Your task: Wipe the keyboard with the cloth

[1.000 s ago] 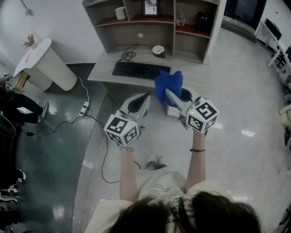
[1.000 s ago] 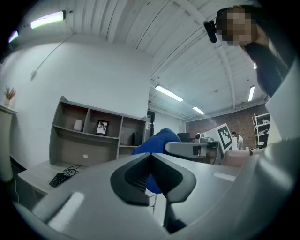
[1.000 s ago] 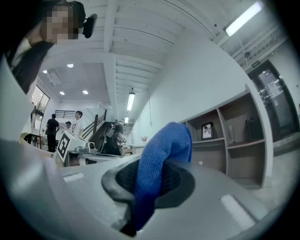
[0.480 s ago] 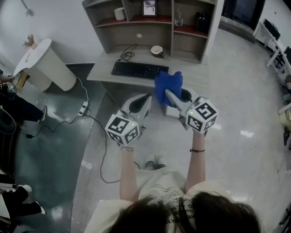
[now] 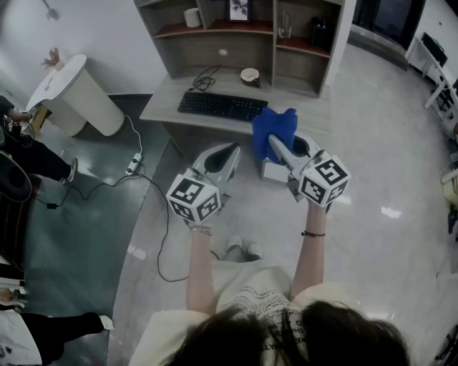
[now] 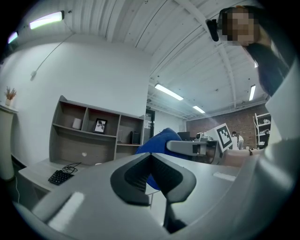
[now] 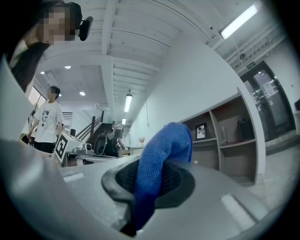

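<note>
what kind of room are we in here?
Probably an office or lab workspace: a desk with a keyboard, a shelf unit holding a framed picture above it, and a power strip with cables on the polished floor.

In the head view, the tips of the right gripper are covered by the blue cloth. The desk edge beyond it is also hidden. Far ahead of the left gripper, the keyboard is too small for single keys to be told. A person far to its left is cut off by the edge.
</note>
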The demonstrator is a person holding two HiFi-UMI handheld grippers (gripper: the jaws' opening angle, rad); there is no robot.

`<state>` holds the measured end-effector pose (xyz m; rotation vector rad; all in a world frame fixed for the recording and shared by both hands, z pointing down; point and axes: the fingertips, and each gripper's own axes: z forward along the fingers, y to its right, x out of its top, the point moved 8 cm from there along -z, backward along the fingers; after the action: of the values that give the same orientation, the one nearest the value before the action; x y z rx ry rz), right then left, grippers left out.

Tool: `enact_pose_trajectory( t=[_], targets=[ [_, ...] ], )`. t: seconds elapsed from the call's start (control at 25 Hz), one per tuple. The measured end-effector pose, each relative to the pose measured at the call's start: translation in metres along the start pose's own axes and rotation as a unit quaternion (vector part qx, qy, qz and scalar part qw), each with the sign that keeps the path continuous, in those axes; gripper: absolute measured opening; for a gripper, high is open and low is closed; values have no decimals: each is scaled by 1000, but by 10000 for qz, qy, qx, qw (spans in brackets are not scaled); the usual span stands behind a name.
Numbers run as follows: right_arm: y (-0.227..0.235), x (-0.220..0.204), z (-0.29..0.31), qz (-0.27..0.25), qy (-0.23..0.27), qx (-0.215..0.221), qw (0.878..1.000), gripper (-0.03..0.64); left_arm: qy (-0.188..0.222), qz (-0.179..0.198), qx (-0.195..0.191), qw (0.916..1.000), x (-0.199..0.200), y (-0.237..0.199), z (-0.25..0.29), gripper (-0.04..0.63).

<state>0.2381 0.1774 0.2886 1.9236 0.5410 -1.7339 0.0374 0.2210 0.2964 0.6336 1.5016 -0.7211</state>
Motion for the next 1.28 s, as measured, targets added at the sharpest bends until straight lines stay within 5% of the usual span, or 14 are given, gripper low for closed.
enact_pose_trajectory(
  t=[0.4, 1.28],
  targets=[
    [11, -9, 1, 111, -1, -195, 9997, 58, -179, -83, -106, 9997, -11, -5, 11, 5],
    [55, -26, 73, 125, -326, -658, 9972, 58, -193, -381, -631, 9971, -26, -95, 64, 5]
  ],
)
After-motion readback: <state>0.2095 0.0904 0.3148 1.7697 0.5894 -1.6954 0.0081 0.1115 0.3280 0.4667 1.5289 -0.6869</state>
